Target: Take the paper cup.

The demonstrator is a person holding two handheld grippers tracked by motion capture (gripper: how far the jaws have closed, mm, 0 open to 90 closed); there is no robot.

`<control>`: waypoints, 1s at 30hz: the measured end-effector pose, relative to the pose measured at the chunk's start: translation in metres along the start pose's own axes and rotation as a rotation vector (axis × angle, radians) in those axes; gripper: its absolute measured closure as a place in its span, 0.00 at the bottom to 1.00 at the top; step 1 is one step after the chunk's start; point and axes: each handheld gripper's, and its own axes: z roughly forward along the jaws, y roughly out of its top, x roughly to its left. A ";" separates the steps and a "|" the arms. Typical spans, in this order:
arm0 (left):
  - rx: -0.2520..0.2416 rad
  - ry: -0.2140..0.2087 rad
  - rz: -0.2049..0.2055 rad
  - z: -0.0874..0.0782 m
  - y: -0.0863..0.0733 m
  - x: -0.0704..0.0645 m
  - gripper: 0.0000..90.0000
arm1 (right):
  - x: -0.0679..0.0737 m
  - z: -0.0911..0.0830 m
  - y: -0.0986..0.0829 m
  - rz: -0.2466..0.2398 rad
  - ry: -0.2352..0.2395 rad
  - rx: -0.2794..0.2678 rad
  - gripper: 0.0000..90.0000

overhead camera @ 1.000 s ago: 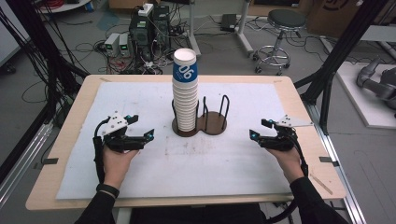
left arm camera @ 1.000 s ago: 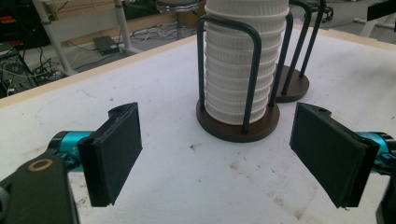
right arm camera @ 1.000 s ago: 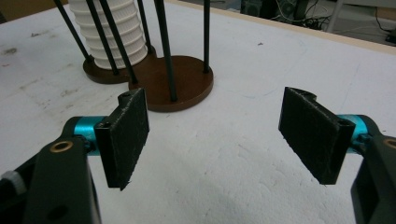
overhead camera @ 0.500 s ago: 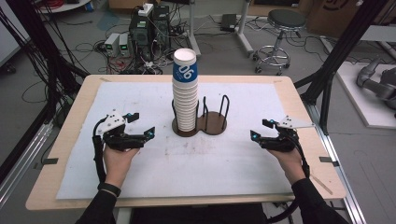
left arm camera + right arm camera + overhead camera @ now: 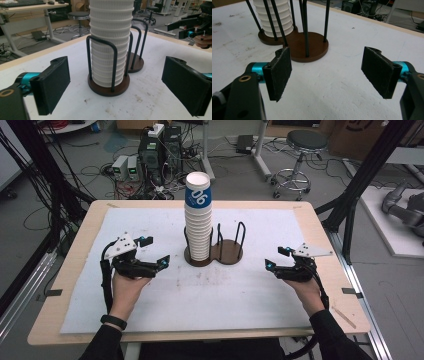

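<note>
L gripper (image 5: 156, 252) low over the table (image 5: 250, 300), jaws wide, empty, aimed at cup stack (image 5: 198, 220) in the holder (image 5: 215, 254) at centre. R gripper (image 5: 276, 258) mirrors it, jaws wide, empty, well apart from the stack.

Wire posts (image 5: 113, 62) fence cup stack (image 5: 198, 220); open mat (image 5: 220, 290) around.

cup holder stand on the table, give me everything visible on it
The cup holder stand has two joined round dark-brown bases, wood-like, each ringed by thin black wire hoops. It stands upright mid-table on the white mat. The person's-left base carries a tall stack of white ribbed paper cups, the top one with a blue band; the other base is bare. Neither claw touches it.
</note>
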 end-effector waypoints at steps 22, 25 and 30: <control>-0.049 -0.040 -0.009 0.054 0.035 0.007 0.08 | 0.000 -0.003 0.000 0.008 0.003 0.009 0.28; -0.063 -0.053 -0.018 0.061 0.041 0.010 0.08 | 0.000 -0.002 0.000 0.000 0.003 0.007 0.28; -0.047 -0.061 -0.001 0.072 0.049 0.013 0.08 | 0.000 -0.002 0.000 0.000 0.003 0.007 0.28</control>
